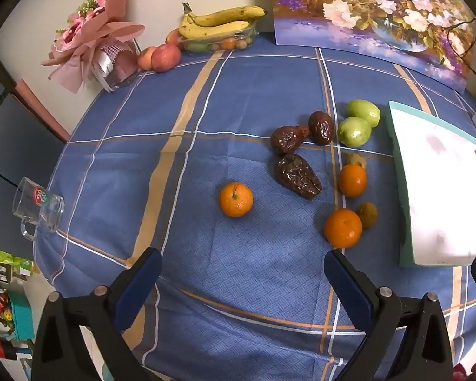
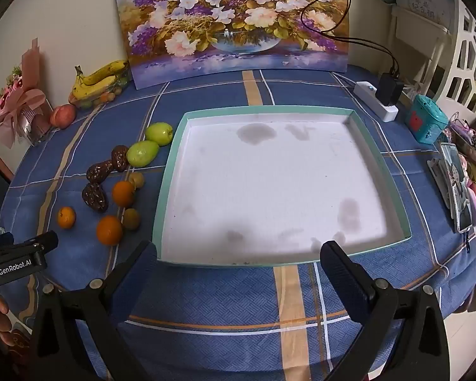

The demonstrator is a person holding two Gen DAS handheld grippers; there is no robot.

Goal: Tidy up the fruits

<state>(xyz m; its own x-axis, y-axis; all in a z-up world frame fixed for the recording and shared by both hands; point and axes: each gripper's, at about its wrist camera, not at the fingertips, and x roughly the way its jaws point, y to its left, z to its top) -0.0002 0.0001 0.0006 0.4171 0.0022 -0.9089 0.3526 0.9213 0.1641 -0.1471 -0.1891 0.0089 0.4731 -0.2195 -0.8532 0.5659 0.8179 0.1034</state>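
Loose fruit lies on the blue checked tablecloth: an orange (image 1: 235, 199) alone, two more oranges (image 1: 343, 228) (image 1: 352, 180), three dark wrinkled fruits (image 1: 298, 175), two green fruits (image 1: 354, 131) and two small brownish fruits (image 1: 367, 214). A shallow white tray with a teal rim (image 2: 169, 171) lies to their right, with nothing in it. My left gripper (image 1: 242, 268) hangs open above the cloth in front of the lone orange. My right gripper (image 2: 239, 255) stands open over the tray's near edge. Neither holds anything.
At the back stand a flower painting (image 2: 231, 22), a container with bananas (image 1: 219, 25), peaches (image 1: 165, 57) and a pink bouquet (image 1: 92, 41). A glass mug (image 1: 38, 208) sits at the table's left edge. A power strip (image 2: 377, 101), a teal box (image 2: 425, 122) and a phone (image 2: 458, 187) line the right side.
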